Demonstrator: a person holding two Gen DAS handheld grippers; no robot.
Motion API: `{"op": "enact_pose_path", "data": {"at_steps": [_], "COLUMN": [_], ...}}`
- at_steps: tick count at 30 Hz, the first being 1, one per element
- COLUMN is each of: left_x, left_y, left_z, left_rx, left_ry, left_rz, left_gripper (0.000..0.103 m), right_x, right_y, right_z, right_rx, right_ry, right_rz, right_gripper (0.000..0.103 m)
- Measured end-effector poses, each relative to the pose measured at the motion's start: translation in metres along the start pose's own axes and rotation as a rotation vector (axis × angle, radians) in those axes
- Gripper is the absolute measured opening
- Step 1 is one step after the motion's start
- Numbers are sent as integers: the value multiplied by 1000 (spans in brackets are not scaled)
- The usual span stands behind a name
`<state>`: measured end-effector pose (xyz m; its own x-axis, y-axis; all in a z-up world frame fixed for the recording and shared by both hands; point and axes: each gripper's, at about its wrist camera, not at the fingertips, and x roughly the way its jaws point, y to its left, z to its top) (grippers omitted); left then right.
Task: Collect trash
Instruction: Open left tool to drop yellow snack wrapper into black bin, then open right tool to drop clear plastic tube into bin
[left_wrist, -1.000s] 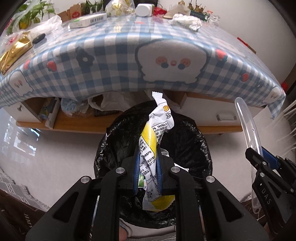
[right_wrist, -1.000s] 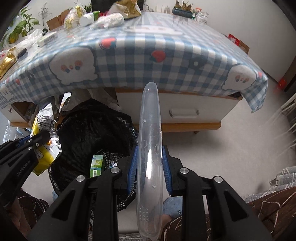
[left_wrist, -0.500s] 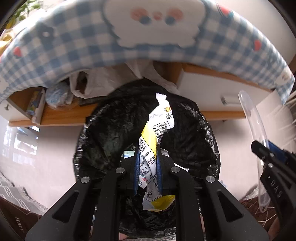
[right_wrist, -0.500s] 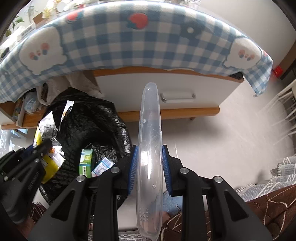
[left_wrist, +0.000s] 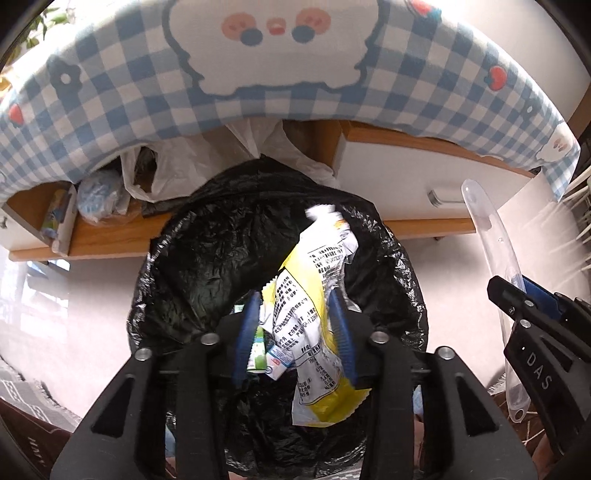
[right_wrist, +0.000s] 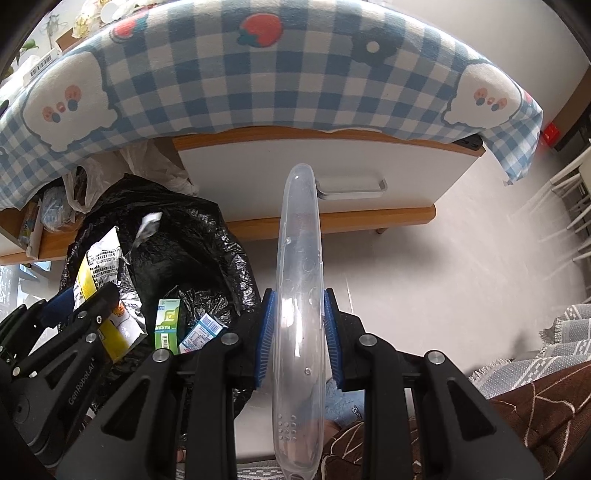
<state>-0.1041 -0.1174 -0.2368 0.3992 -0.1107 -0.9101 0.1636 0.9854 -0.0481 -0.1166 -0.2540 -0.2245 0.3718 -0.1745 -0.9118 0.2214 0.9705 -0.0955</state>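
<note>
**Wrapper letting go over the bag, clear lid still to go**

The left gripper hangs over the mouth of the black trash bag, and its jaws are opening: the yellow-and-white snack wrapper sits between the blue pads, leaning against the pad at 3 o'clock with a gap on the 9 o'clock side, so it looks released and about to drop. Two small cartons already lie in the bag: a green box and a blue-and-white box. That part of the job seems done.

The right gripper is clamped on a long clear plastic lid, held edge-on and rising toward 12 o'clock. It is over bare floor at 3 o'clock of the bag, not over the opening, so this piece still has to be carried across toward 9 o'clock.

Around them: the checked tablecloth overhangs at 12 o'clock, above a white drawer. A white plastic bag is stuffed on the shelf behind the trash bag. The left gripper itself stands between the lid and the opening, and the lid's length may catch the bag's rim. How full the bag is I cannot tell.
</note>
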Motion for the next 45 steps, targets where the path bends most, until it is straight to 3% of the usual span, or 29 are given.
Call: {"op": "enact_pose_path", "data": {"at_steps": [6,13,18,30,39,45], "left_x": [-15,-42,-58,-72,-67,-60], "left_y": [11,36,60,107,147,153], "left_z": [2,7,12,13,15,14], "left_rx": [-9,-27,-39,-56,-137,-129], "left_ry": [-26,-82,-124,-148,-127,-101], "left_rz": [4,40,59,121,134,141], "left_gripper": [58,86,95,97,97,97], "right_x": [-9,-22,-31,-40,-36,-23], "right_y": [7,22,36,79,109,125], "right_z": [2,6,8,8,6,3], "right_rx": [-2,-19,-41,-88,-119,-146], "right_ry": [-20,-59,-84,-108,-95,-70], "right_rz": [22,59,90,171,213,211], "right_gripper": [25,25,25,25,25,25]}}
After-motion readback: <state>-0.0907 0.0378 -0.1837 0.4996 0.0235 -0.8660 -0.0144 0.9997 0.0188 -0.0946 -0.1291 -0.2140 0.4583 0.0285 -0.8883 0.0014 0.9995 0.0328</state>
